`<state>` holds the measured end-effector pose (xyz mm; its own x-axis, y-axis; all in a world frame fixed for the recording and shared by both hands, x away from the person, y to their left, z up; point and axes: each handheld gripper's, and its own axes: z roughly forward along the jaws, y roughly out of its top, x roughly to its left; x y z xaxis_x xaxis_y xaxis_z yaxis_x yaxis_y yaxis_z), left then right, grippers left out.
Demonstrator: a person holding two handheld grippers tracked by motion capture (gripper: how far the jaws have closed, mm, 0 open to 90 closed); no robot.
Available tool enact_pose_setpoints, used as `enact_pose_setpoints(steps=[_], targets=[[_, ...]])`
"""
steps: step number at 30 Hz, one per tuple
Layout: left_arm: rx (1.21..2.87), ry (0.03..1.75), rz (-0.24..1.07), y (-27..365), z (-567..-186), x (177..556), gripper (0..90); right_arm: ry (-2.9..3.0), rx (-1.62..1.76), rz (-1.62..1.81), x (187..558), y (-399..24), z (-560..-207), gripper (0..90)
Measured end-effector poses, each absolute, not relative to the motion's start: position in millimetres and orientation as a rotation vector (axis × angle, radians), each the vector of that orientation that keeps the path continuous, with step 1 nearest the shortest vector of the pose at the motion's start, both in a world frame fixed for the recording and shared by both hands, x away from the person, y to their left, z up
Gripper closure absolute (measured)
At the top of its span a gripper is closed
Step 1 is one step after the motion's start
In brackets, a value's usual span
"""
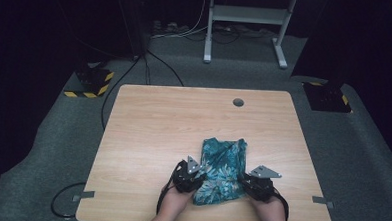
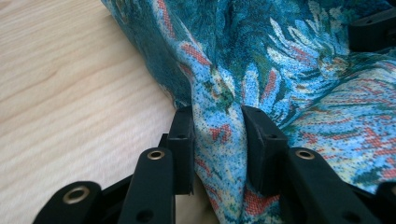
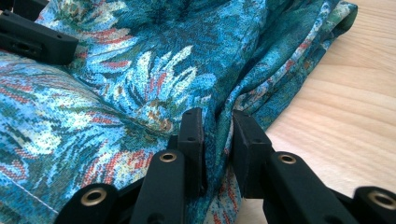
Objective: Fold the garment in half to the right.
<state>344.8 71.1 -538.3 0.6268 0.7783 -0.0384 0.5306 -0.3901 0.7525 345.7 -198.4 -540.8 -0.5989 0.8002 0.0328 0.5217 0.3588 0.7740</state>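
Dark walls and grey carpet surround a pale wooden surface (image 1: 183, 120) that stands in the middle of the room. On the near half of this surface, a little right of the middle, lies a folded cloth (image 1: 223, 169) in teal and blue with a pattern of red and white flowers. It is bunched and not flat; folds run along its length, and its near edge is close to the person's side of the surface.

The left tongs (image 1: 197, 174) are at the left edge of the cloth and the right tongs (image 1: 245, 178) are at its right edge, so the cloth is between them. In the left gripper view the left tongs (image 2: 217, 133) pinch a raised fold of the cloth (image 2: 280, 70) between the two black pads, and the fabric comes up through the gap. In the right gripper view the right tongs (image 3: 217, 135) do the same with a thinner fold at the other border of the cloth (image 3: 140, 70); here the pads stand closer to each other. Each gripper view also shows a part of the other black gripper across the cloth.

Two hands hold the grippers from the bottom of the high view, the left hand (image 1: 172, 202) and the right hand (image 1: 270, 209). Farther on the surface there is a small round hole (image 1: 238, 102) near the far edge. Beyond it, on the carpet, stand a white metal frame (image 1: 248, 22), some cables (image 1: 151, 68) and two black blocks with yellow stripes (image 1: 90, 82).
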Motion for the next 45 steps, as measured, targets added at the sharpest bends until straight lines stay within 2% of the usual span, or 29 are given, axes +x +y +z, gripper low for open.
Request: enact_pose_setpoints(steps=[11,14,16,23,27,36,38,40,45], targets=[[2.077,0.998,0.427,87,-541,321,65.4,2.3,1.093,1.082,319,-181,-541,74.6],[2.076,0.999,0.432,87,-541,321,63.6,2.293,1.102,1.081,317,-181,-541,71.3],[2.071,0.993,0.429,88,-540,322,59.9,2.289,1.118,1.088,316,-183,-540,68.5],[1.995,0.986,0.429,96,-525,337,37.2,2.22,1.153,1.175,320,-200,-526,56.1],[1.952,0.981,0.449,100,-514,356,31.0,2.119,1.204,1.254,330,-216,-513,50.8],[1.894,0.977,0.414,93,-499,420,19.5,1.995,1.265,1.288,364,-227,-506,49.5],[1.907,0.985,0.429,90,-499,426,18.6,2.003,1.262,1.276,373,-224,-507,48.0],[1.907,1.0,0.433,89,-500,429,11.3,2.0,1.257,1.278,381,-222,-508,47.7],[1.859,1.097,0.386,86,-507,440,6.6,1.992,1.25,1.279,399,-215,-508,45.9]])
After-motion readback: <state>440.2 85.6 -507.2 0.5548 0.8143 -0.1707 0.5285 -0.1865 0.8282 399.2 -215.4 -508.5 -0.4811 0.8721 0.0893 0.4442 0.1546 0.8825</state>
